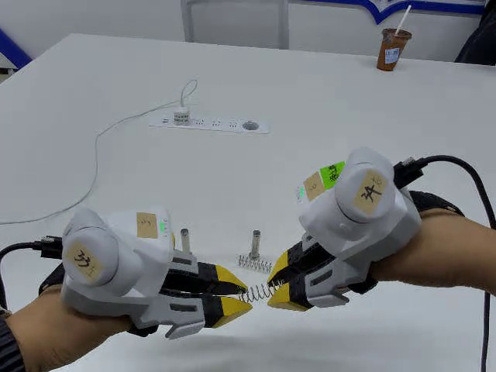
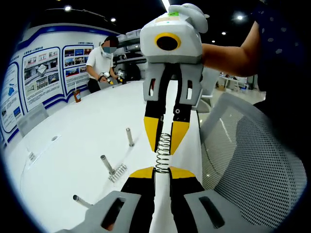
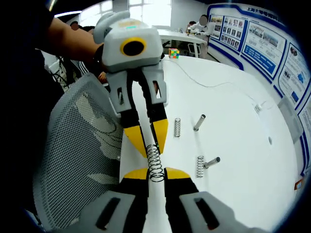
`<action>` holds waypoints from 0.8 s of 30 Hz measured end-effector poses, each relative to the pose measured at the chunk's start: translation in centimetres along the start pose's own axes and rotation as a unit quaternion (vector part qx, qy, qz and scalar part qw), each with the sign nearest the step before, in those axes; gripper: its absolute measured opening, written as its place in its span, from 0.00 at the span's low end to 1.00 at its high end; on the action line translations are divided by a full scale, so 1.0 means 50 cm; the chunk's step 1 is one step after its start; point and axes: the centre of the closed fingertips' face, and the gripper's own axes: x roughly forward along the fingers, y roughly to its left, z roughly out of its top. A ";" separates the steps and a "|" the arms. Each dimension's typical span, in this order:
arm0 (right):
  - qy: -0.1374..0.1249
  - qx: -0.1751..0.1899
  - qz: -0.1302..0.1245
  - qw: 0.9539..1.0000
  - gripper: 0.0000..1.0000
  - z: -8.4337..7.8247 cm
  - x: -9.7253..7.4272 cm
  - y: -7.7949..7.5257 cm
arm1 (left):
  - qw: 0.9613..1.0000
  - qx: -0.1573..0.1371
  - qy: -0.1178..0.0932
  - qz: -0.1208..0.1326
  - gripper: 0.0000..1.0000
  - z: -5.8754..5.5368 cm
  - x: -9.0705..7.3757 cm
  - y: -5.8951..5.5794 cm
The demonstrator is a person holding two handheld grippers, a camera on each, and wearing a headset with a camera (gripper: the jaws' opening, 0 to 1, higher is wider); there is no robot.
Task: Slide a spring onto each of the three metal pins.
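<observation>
A small steel spring [image 1: 260,292] hangs in the air between my two grippers, just above the table's near edge. My left gripper [image 1: 242,294] is shut on one end of it and my right gripper [image 1: 271,287] on the other, yellow tips facing each other. In the left gripper view the spring [image 2: 164,153] runs from my own jaws up to the right gripper [image 2: 165,138]. Upright metal pins [image 1: 185,239] [image 1: 255,244] stand just behind. A second spring [image 1: 254,263] lies at one pin's base. A third spring [image 3: 177,127] lies loose beside a pin [image 3: 199,122].
A white power strip [image 1: 209,122] with its cable lies mid-table. A brown drink cup [image 1: 394,48] stands at the far right corner. A grey mesh chair [image 2: 252,145] sits close behind the near table edge. A person [image 2: 102,63] stands at the far side.
</observation>
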 end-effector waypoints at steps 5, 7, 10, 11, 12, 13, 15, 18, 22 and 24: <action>-0.013 0.006 0.006 1.000 0.12 0.018 -0.004 0.007 | 1.000 0.000 0.002 0.001 0.10 -0.003 0.003 0.000; -0.016 0.006 0.007 1.000 0.12 0.023 -0.005 0.009 | 1.000 -0.001 0.002 0.001 0.10 -0.005 0.005 -0.001; -0.018 0.004 0.008 1.000 0.12 0.035 -0.006 0.013 | 1.000 -0.004 -0.001 0.000 0.10 -0.005 0.008 -0.004; -0.017 0.003 0.008 1.000 0.12 0.036 -0.005 0.013 | 1.000 -0.003 -0.001 0.000 0.10 -0.005 0.009 -0.004; -0.015 0.001 0.008 1.000 0.12 0.037 -0.005 0.013 | 1.000 -0.003 -0.001 0.000 0.10 -0.005 0.010 -0.005; -0.013 0.000 0.009 1.000 0.12 0.037 -0.004 0.013 | 1.000 -0.003 0.000 -0.001 0.10 -0.006 0.011 -0.005; -0.010 -0.001 0.009 1.000 0.12 0.036 -0.003 0.012 | 1.000 -0.003 -0.001 0.000 0.10 -0.006 0.012 -0.005; -0.007 -0.002 0.008 1.000 0.12 0.035 -0.003 0.012 | 1.000 -0.003 -0.002 0.001 0.10 -0.006 0.013 -0.005; -0.002 -0.003 0.008 1.000 0.12 0.034 -0.002 0.011 | 1.000 0.003 -0.002 0.003 0.11 -0.006 0.015 -0.004; 0.001 -0.005 0.007 1.000 0.12 0.033 -0.002 0.009 | 1.000 0.005 -0.003 0.007 0.11 -0.004 0.016 -0.003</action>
